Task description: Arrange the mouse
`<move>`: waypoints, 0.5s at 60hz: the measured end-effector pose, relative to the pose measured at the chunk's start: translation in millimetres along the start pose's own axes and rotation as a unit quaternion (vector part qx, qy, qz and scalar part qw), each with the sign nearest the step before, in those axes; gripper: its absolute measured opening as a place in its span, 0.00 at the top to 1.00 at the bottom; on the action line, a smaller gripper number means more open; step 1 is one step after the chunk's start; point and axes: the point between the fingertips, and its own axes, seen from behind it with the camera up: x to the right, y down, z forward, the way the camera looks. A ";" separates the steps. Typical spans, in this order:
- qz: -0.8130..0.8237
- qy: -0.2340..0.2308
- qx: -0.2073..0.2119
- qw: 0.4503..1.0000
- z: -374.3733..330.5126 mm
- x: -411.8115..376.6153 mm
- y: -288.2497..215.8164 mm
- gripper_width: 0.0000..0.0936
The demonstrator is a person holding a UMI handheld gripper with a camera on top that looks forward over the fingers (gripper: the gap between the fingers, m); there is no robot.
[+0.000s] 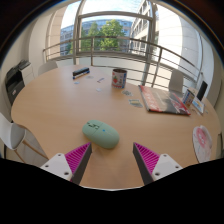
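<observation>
The tool (pixel 113 160) gapes wide, green mouse (pixel 100 134) lying on the table (pixel 60 105) just ahead

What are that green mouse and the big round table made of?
The mouse, ahead of the open gripper, looks like smooth matte plastic: even pale green, soft sheen. The table looks like light wood or wood-look laminate: tan, flat, faintly glossy.

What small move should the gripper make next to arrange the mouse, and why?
Probably ease forward and slightly left. The gripper is open, and the green mouse lies untouched on the table just ahead of the fingers, nearer the left one, not yet between them.
</observation>
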 end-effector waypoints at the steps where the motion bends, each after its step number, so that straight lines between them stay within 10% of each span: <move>1: -0.001 -0.002 0.000 1.000 4.8 -1.9 -2.5 0.09; 14: -0.018 -0.016 0.010 1.000 51.4 -6.5 -45.7 0.12; 30: -0.021 -0.042 0.025 0.999 71.0 -20.0 -59.1 0.48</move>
